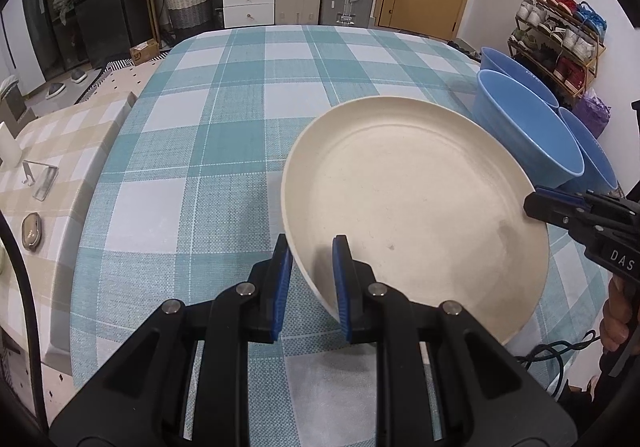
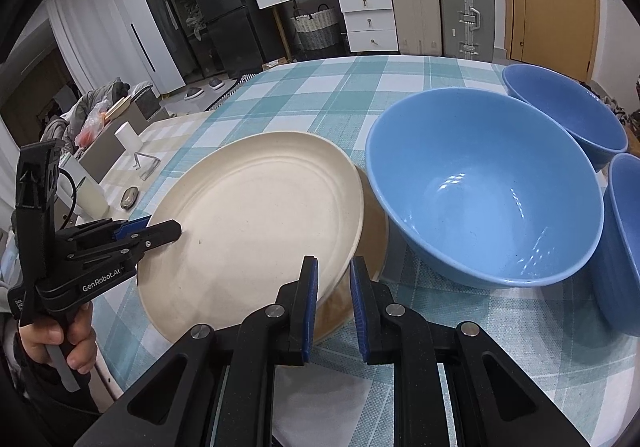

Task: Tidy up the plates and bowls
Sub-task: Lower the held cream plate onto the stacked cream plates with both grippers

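I had the cream plate (image 2: 256,223) tilted, its near-right edge over a second plate (image 2: 374,231) that lay flat beneath it on the checked cloth. Just right of it stood a large blue bowl (image 2: 484,187), upright and empty, with two more blue bowls (image 2: 568,115) behind and beside.

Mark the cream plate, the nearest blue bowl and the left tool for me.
cream plate (image 2: 256,215), right wrist view, centre of its face.
nearest blue bowl (image 2: 480,199), right wrist view, inside bottom.
left tool (image 1: 310,267), left wrist view, between its fingertips.
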Demonstrator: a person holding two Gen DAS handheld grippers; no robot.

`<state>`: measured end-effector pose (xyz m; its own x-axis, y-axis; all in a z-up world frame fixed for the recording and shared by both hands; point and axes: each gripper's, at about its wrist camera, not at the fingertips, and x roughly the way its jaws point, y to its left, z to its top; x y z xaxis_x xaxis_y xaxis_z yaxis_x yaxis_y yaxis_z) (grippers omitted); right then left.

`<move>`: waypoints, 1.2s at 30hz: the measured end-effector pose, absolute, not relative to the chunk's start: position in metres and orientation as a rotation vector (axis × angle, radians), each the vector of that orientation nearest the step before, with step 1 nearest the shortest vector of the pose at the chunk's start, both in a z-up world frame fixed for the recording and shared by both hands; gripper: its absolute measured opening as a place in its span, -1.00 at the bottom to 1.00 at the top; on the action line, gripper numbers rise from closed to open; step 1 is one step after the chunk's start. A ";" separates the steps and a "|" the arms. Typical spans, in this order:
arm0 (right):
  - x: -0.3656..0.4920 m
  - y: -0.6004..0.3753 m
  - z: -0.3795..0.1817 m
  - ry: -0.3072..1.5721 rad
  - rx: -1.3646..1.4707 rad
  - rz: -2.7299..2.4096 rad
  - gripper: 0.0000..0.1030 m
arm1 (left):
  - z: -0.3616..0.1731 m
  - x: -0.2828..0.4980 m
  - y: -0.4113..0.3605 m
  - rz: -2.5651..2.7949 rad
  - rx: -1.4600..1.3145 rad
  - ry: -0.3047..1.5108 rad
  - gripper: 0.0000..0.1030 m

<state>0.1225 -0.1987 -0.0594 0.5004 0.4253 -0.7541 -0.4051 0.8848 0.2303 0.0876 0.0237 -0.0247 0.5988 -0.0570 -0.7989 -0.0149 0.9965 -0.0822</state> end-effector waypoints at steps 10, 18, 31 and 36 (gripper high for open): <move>0.122 -0.200 -0.063 0.917 0.004 0.478 -0.66 | -0.031 0.089 0.015 -0.020 -0.050 0.923 -0.67; 0.122 -0.198 -0.065 0.913 -0.015 0.462 -0.66 | -0.036 0.091 0.010 -0.009 -0.018 0.922 -0.64; 0.122 -0.190 -0.071 0.900 -0.067 0.432 -0.66 | -0.042 0.092 0.006 0.010 0.016 0.909 -0.63; 0.122 -0.190 -0.073 0.899 -0.077 0.428 -0.66 | -0.042 0.090 0.004 0.012 0.030 0.902 -0.61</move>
<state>0.1222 -0.1901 -0.0734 0.5444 0.3287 -0.7717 -0.3926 0.9129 0.1119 0.0905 0.0037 -0.0422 0.6197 0.0232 -0.7845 0.0022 0.9995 0.0313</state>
